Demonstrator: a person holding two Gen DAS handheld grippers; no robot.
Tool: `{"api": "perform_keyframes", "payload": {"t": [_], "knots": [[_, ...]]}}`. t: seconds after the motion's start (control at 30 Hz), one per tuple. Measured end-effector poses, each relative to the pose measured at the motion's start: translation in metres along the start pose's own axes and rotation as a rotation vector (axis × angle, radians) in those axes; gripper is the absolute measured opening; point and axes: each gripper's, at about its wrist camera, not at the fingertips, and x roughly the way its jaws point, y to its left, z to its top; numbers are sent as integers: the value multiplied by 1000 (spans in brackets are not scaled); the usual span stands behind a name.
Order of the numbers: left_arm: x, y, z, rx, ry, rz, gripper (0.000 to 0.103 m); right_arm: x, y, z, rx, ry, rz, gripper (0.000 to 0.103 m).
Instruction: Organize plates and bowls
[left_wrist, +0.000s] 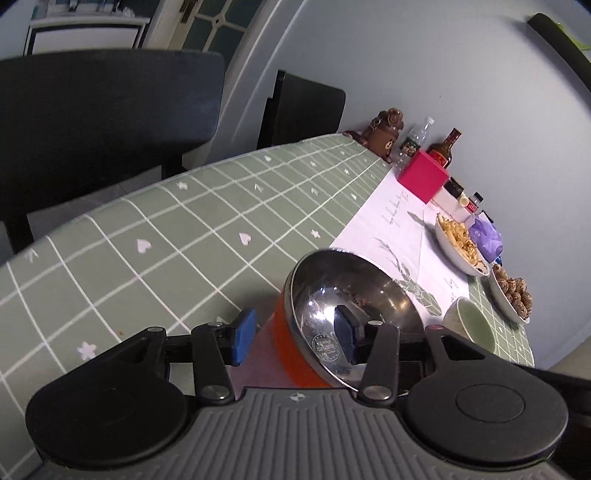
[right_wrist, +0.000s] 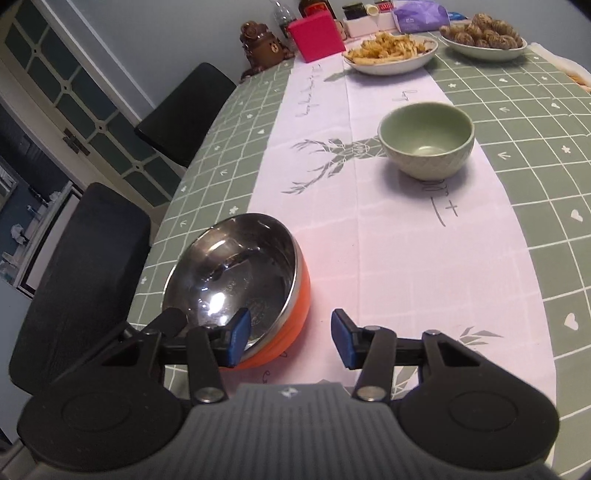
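A steel bowl with an orange outside (left_wrist: 332, 295) (right_wrist: 236, 280) rests where the white runner meets the green cloth. My left gripper (left_wrist: 293, 336) straddles its near wall. One blue pad is inside the bowl, and the other stands a little off the orange side without pressing, so the gripper is open. My right gripper (right_wrist: 290, 339) is open just right of that bowl, with only the runner between its fingers. A pale green bowl (right_wrist: 426, 140) (left_wrist: 469, 325) stands empty farther along the runner. Beyond it are a white plate of fries (right_wrist: 391, 66) (left_wrist: 448, 254) and a white plate of round brown snacks (right_wrist: 484, 54) (left_wrist: 506, 306).
A pink box (right_wrist: 316, 35) (left_wrist: 421, 175), a brown bear figure (right_wrist: 260, 44), bottles (left_wrist: 441, 149) and a purple bag (right_wrist: 421, 14) line the table's far end by the wall. Two black chairs (right_wrist: 184, 110) (right_wrist: 81, 280) stand along the table's left edge.
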Motion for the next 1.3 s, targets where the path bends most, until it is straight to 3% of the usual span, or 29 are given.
{"api": "perform_keyframes", "payload": {"t": [0.23,0.33,0.4,0.67,0.93,1.3], "knots": [[9,0,0,-24,53,-6,50,15,0,7,55,43,11,33],[9,-4,0,4,66,7,38,18,1,6,49,46,5,24],[10,-5,0,10,77,11,29,17,0,5,56,42,10,23],[-8,-14,-5,47,48,19,25,5,-5,0,74,35,17,20],[-53,-45,-14,105,39,3,25,-50,-17,-2,57,-9,34,18],[-112,-95,-64,241,84,-103,25,-147,-83,-39,166,-63,16,16]]}}
